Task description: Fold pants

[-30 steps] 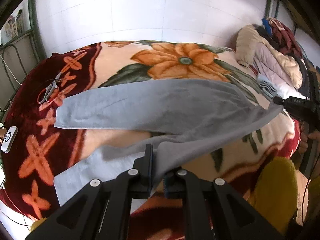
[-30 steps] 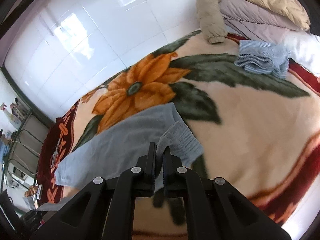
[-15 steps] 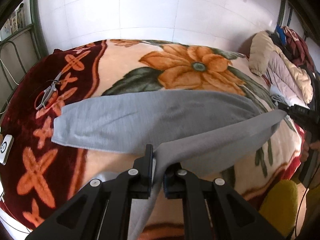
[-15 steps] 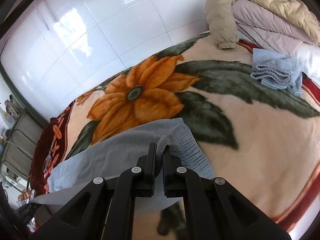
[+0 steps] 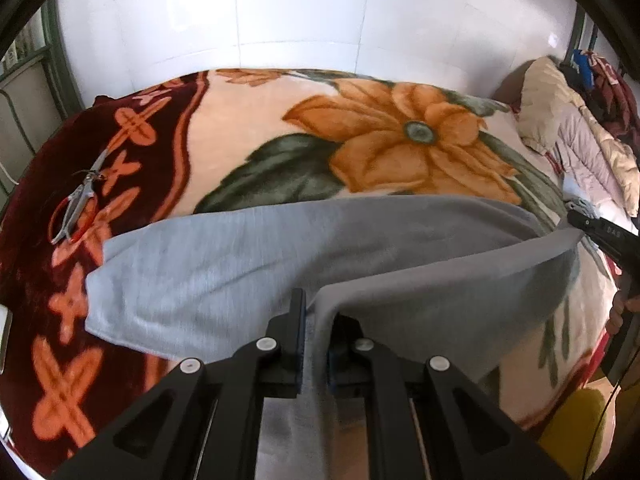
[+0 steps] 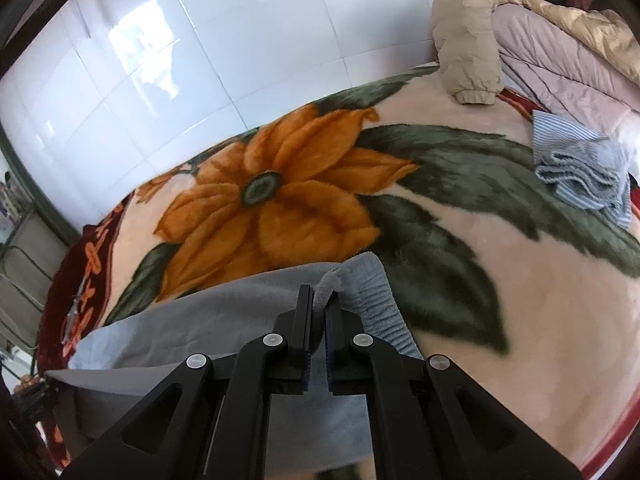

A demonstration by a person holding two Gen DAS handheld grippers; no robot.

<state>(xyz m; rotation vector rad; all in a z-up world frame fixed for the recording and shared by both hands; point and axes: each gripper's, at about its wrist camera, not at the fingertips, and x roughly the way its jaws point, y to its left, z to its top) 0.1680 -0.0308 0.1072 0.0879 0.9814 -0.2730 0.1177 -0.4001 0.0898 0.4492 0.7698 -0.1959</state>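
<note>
Grey pants [image 5: 248, 256] lie across a floral blanket [image 5: 256, 128] on a bed. One leg rests flat; the other leg is lifted and stretched over it between my two grippers. My left gripper [image 5: 316, 320] is shut on the lifted leg's hem edge. My right gripper [image 6: 318, 312] is shut on the ribbed waistband [image 6: 372, 292] of the pants [image 6: 224, 312]. The right gripper also shows at the right edge of the left wrist view [image 5: 600, 232], holding the pants' far corner.
Red-handled pliers [image 5: 76, 204] lie on the dark red blanket border at the left. A folded striped blue cloth [image 6: 580, 172] and puffy jackets [image 6: 540, 48] lie at the right. A white tiled wall [image 6: 160, 60] runs behind the bed.
Both grippers have carried the lifted leg farther over the flat leg, toward the wall. It now covers more of the flat leg. Both grips are unchanged.
</note>
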